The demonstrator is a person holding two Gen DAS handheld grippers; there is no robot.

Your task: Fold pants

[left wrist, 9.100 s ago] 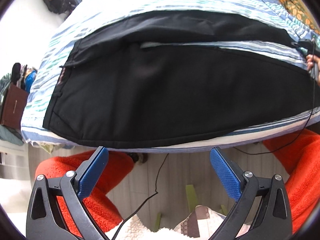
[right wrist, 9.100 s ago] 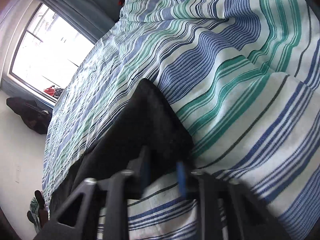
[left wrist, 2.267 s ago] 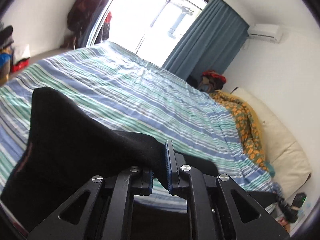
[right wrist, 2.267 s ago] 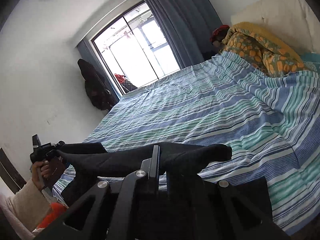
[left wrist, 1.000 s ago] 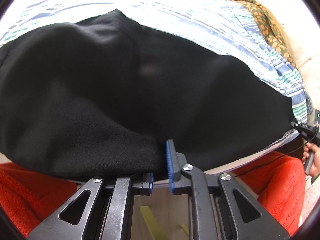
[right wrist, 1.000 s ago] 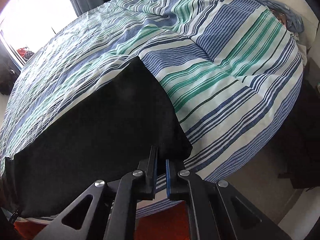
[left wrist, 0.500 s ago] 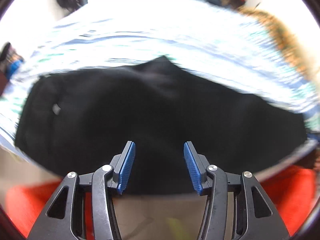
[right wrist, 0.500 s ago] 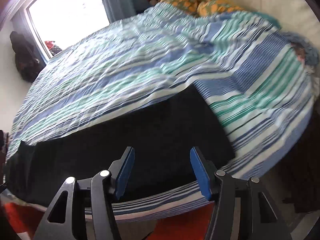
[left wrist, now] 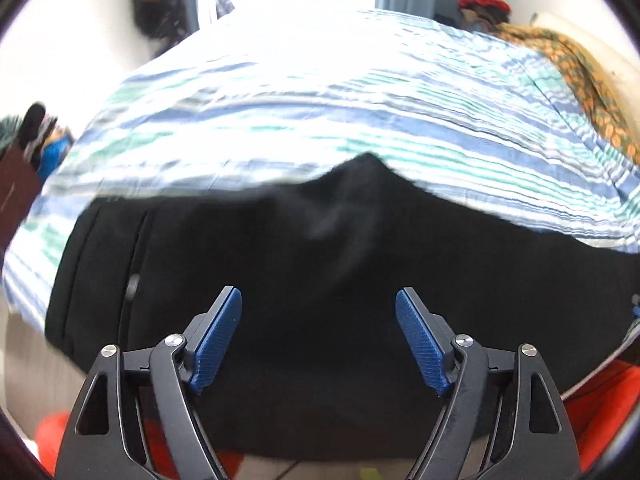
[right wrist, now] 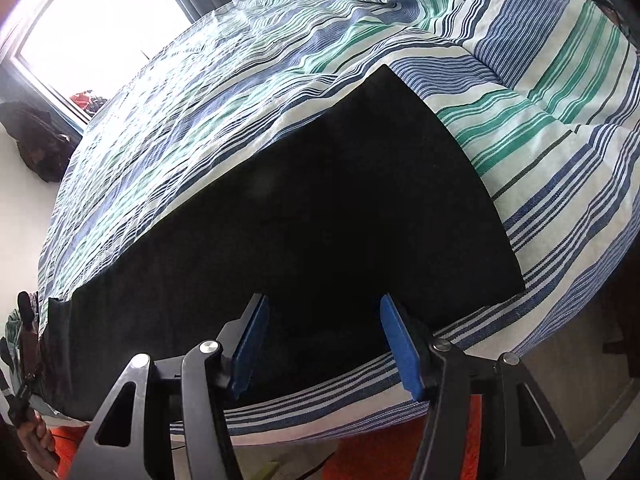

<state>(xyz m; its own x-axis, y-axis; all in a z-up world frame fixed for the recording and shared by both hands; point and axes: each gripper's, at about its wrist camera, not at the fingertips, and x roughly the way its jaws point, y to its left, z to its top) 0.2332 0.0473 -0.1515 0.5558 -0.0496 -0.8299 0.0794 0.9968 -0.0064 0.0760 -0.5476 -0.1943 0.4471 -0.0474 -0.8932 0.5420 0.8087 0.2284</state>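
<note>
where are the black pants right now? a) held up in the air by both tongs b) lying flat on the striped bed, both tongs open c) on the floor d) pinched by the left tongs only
b: the pants lie flat on the striped bed, while the left tongs and right tongs stand open and hold nothing.

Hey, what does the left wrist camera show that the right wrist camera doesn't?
Only the left wrist view shows the orange patterned blanket and the waistband end of the black pants. Only the right wrist view shows the pants' straight hem end and the window at the left. Both show the pants lying flat on the striped bedspread, each with its own gripper open: left gripper, right gripper.
</note>
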